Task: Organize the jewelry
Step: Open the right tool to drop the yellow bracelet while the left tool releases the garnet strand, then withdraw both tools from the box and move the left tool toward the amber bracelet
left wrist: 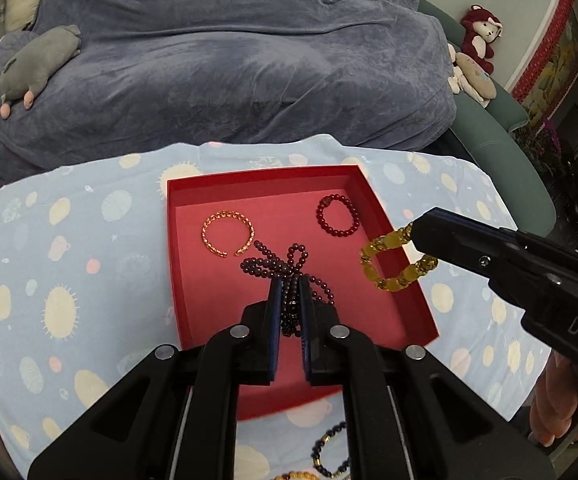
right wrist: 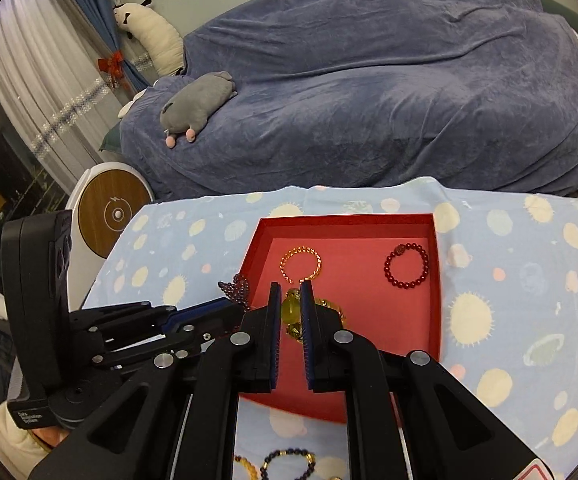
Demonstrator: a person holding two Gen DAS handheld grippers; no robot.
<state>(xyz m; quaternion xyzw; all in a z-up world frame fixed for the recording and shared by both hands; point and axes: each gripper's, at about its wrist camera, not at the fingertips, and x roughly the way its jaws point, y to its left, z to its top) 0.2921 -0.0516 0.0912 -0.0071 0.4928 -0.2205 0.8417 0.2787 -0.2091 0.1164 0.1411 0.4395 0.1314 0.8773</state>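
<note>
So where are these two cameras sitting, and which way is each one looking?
Left wrist view: rides the left gripper, looking along its fingers, shut on the purple bead strand over the red box; the right gripper enters from the right.
Right wrist view: rides the right gripper, shut on the yellow bead bracelet; the left gripper enters from the left.
Both share the box, gold bangle, dark red bracelet and blue sofa cover.

A blue blanket (left wrist: 225, 60) covers the sofa, with a grey plush animal (left wrist: 37, 66) lying on it. A red plush monkey (left wrist: 481, 36) sits at the far end. White curtains (right wrist: 37, 92) hang near a round wooden-faced device (right wrist: 111, 214). A planet-print cloth (left wrist: 61, 272) covers the table.
</note>
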